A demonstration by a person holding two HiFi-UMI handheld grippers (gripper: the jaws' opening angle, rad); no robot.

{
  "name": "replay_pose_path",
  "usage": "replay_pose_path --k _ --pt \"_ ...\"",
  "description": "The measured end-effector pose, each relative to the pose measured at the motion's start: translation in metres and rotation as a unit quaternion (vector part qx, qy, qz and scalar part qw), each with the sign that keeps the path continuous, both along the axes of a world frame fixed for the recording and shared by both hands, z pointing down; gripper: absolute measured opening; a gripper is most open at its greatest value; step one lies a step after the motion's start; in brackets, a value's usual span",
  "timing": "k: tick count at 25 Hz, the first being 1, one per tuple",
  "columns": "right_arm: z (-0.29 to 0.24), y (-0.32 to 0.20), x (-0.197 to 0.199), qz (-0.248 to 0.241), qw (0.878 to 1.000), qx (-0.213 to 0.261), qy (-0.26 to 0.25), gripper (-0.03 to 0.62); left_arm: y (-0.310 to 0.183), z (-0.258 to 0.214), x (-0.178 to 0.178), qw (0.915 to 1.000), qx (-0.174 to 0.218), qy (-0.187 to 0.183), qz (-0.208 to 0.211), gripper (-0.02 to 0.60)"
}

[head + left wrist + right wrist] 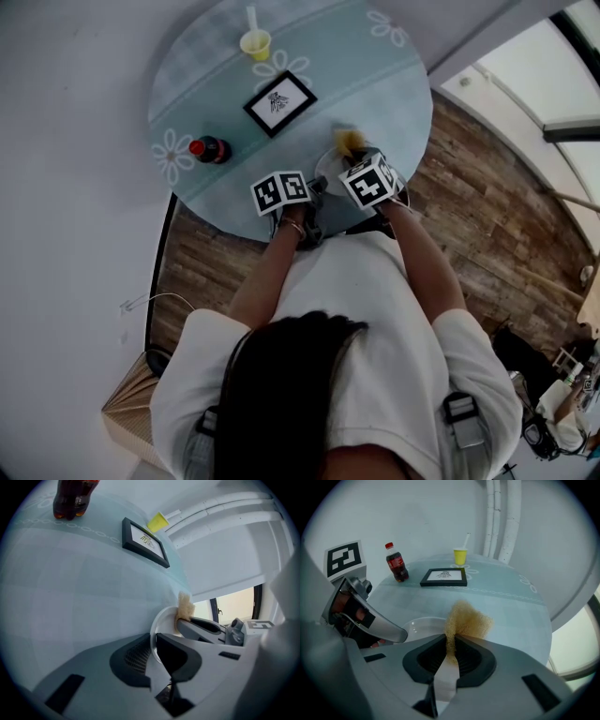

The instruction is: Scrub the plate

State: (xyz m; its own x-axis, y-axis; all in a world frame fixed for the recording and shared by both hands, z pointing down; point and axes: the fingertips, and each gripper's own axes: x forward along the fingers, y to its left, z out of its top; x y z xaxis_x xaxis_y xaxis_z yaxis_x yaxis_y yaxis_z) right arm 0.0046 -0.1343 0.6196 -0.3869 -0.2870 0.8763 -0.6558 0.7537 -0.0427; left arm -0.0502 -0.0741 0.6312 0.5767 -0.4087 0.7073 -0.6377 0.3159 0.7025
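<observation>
Plate position: the white plate is set at the near edge of the table, just in front of the person.
Left hand-held gripper: clamped on the plate's near rim, so the plate is steadied.
Right hand-held gripper: closed on a yellow-brown scouring pad.
Key relation: the pad is held at the plate's far right rim, and the dish's hollow lies left of and below it. Contact seems likely but cannot be settled.
Move called for: a leftward sweep by the right side is judged to be needed.

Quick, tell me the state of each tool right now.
Left tool: closed on the rim of the white plate.
Right tool: closed on the yellow-brown scrub sponge.
</observation>
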Motion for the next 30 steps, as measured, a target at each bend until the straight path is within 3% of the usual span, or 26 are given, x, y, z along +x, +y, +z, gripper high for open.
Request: replay_pose_path --k 17,22,30 --pt "0.0 0.027 -0.038 -0.075 0.996 -0.032 -0.022 0.064 0.0 0.0 0.001 0.9998 0.001 0.01 0.019 0.048" --pt "-0.005 0.035 -0.048 -0.083 0.992 -0.058 -0.073 0.064 -0.002 0.0 0.002 0.9996 -0.001 0.019 0.022 0.046" --pt "-0.008 0.045 -0.047 -0.102 0.986 -0.099 -0.089 0.064 -0.002 0.0 0.001 0.9995 -0.003 0.029 0.015 0.044"
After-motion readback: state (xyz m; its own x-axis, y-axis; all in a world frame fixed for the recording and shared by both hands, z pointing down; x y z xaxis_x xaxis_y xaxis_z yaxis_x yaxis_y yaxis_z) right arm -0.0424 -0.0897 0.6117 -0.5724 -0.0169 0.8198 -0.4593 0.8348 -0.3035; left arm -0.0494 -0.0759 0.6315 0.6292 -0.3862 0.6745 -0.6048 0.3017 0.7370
